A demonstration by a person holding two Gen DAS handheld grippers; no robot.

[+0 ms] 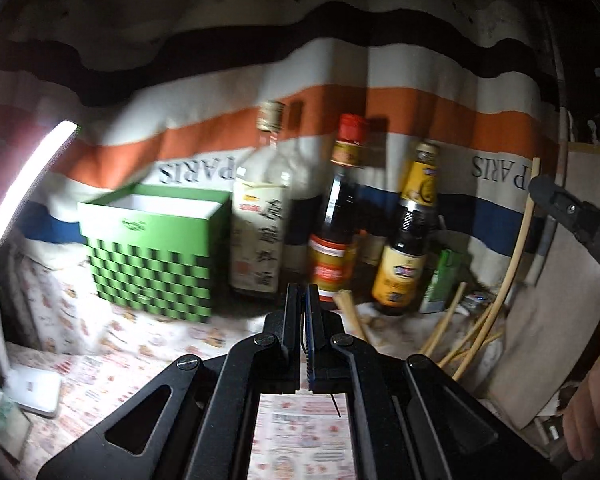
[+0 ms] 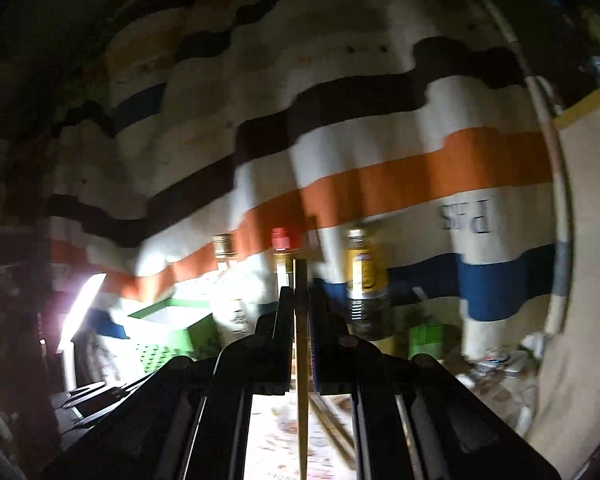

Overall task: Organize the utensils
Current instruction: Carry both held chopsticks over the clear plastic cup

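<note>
Chopstick (image 2: 301,360) pinched by right fingers (image 2: 286,320)

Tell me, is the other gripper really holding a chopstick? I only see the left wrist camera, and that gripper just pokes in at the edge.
Observer: Yes. In the right wrist view the right gripper is shut on one chopstick.
Operator: Does it stick out the front?
Observer: Yes, its end pokes past the fingertips, lined up in that view with the red-capped bottle.
Operator: What's under it?
Observer: Loose chopsticks lie on the patterned cloth, just right of the held one.
</note>
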